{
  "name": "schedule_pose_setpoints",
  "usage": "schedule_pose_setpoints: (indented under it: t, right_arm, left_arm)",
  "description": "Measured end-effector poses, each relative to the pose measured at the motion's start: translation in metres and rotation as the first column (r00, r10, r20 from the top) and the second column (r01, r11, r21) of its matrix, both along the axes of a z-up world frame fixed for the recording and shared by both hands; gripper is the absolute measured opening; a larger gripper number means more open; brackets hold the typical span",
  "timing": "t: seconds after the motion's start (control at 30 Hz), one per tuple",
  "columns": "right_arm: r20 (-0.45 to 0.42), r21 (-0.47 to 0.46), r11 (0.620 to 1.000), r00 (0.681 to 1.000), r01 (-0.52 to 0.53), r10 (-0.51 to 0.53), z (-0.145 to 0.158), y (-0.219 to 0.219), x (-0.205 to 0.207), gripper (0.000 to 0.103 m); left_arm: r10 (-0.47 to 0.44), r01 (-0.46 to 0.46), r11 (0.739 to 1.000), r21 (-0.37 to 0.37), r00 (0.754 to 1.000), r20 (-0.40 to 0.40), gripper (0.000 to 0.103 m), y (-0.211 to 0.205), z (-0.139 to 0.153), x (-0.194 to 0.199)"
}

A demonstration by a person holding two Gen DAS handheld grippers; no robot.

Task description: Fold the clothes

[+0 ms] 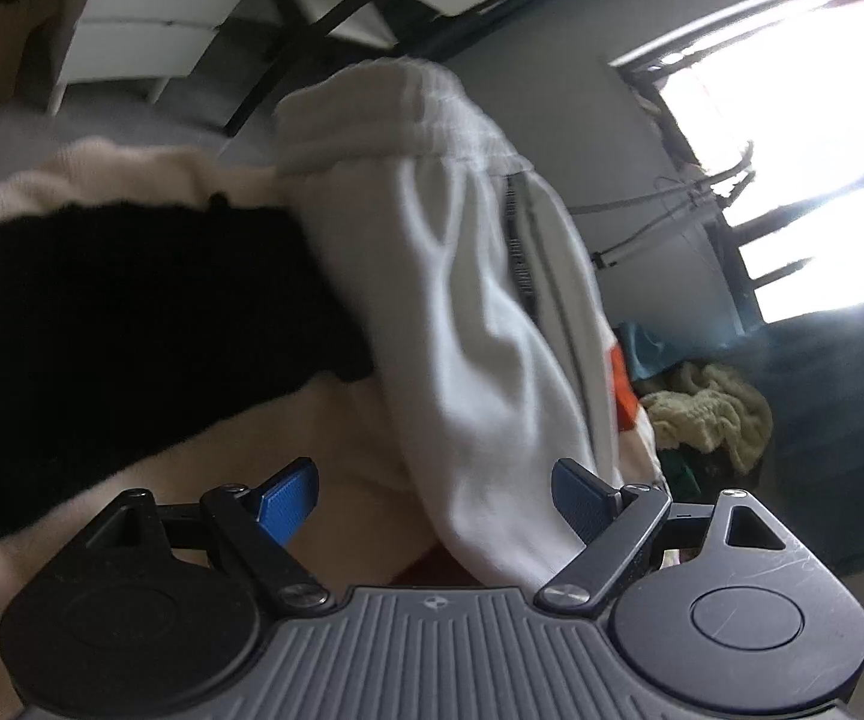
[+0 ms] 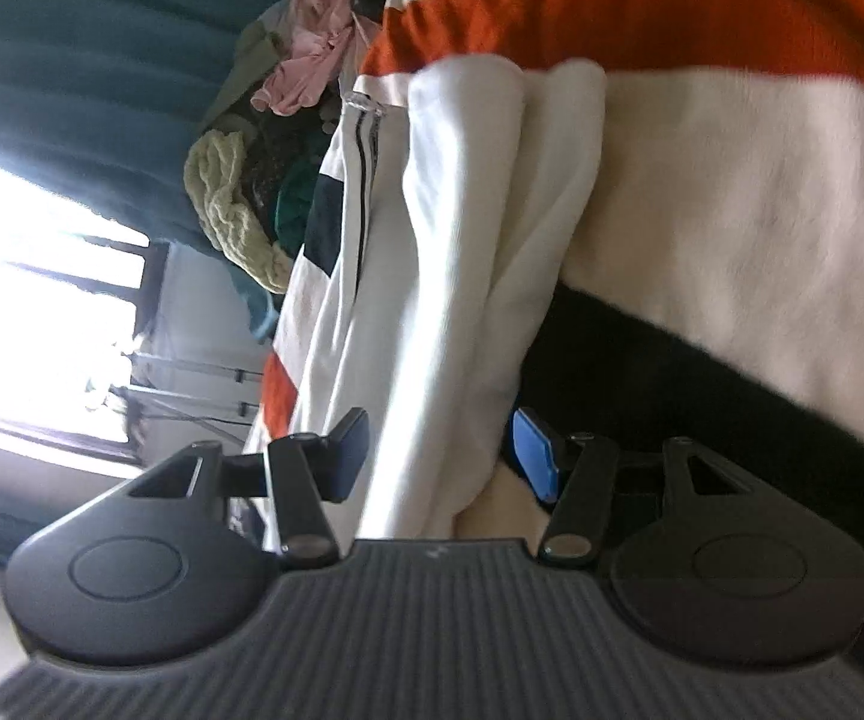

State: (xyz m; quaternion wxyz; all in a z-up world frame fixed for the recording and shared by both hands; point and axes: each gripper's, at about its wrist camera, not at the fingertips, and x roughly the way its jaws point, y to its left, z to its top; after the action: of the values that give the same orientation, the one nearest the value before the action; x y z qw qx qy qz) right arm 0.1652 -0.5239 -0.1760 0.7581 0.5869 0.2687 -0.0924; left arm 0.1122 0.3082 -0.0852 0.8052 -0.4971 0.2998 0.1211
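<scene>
While lying bunched on the striped blanket [image 1: 324, 438], white garment [image 1: 480, 324] runs lengthwise away from left claw [image 1: 435, 501], elastic waistband [image 1: 396, 102] at far end, near end dipping between the blue pads [image 1: 285, 501]; jaws spread wide, released, nothing pinched, though cloth sits just beside the right-hand pad. Long axis roughly in line with the claw's pointing direction, tilted slightly leftward going away. Black band of the blanket to the left. From right wrist view, same white garment [image 2: 450, 276] again stretches straight ahead of right claw [image 2: 441, 456], folded edges stacked side by side, zip seam [image 2: 363, 180] on left flank; jaws part open, cloth between but pads seemingly not pressing. Laundry pile [image 2: 252, 192] well beyond. Neither claw clearly nearer; both at the near end.
</scene>
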Motion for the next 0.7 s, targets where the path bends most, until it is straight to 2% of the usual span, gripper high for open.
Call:
schedule_pose_setpoints:
  t: [0.17,0.27,0.37,0.43,0.5,0.53,0.57,0.6,0.67,0.7]
  right_arm:
    - [-0.035,-0.001,1.0,0.999,0.029,-0.029,-0.021,-0.006,0.02,0.057]
    - [-0.012,0.006,0.996,0.996,0.089,-0.089,-0.032,-0.012,0.032,0.057]
    - [0.035,-0.061,0.987,0.989,0.149,-0.147,-0.032,-0.013,0.044,0.056]
    - [0.05,-0.116,0.979,0.985,0.169,-0.164,-0.032,-0.014,0.052,0.054]
    - [0.057,-0.146,0.97,0.981,0.194,-0.188,-0.036,-0.015,0.059,0.045]
    - [0.053,-0.159,0.967,0.979,0.201,-0.195,-0.038,-0.017,0.062,0.033]
    - [0.049,-0.171,0.965,0.98,0.201,-0.195,-0.039,-0.018,0.065,0.023]
    - [0.048,-0.178,0.964,0.98,0.198,-0.193,-0.039,-0.018,0.066,0.022]
    - [0.054,-0.19,0.962,0.981,0.194,-0.187,-0.036,-0.019,0.068,0.015]
    - [0.067,-0.191,0.962,0.98,0.195,-0.186,-0.031,-0.02,0.066,0.014]
  left_arm:
    - [0.051,-0.05,0.999,-0.016,0.998,0.033,0.083,0.017,-0.021,0.018]
    - [0.115,-0.113,0.993,-0.038,0.991,0.066,0.077,0.025,-0.027,0.027]
    - [0.19,-0.189,0.982,-0.025,0.979,0.077,0.072,0.028,-0.027,0.034]
    - [0.209,-0.211,0.977,0.017,0.975,0.07,0.066,0.026,-0.026,0.037]
    - [0.231,-0.234,0.971,0.048,0.971,0.062,0.053,0.023,-0.024,0.042]
    - [0.243,-0.246,0.968,0.056,0.968,0.057,0.05,0.021,-0.023,0.045]
    - [0.258,-0.261,0.964,0.044,0.964,0.058,0.04,0.023,-0.021,0.046]
    - [0.271,-0.274,0.961,0.029,0.96,0.063,0.028,0.026,-0.019,0.043]
    - [0.277,-0.279,0.96,0.01,0.957,0.09,0.012,0.031,-0.013,0.036]
    - [0.281,-0.282,0.959,0.001,0.954,0.103,0.011,0.034,-0.01,0.032]
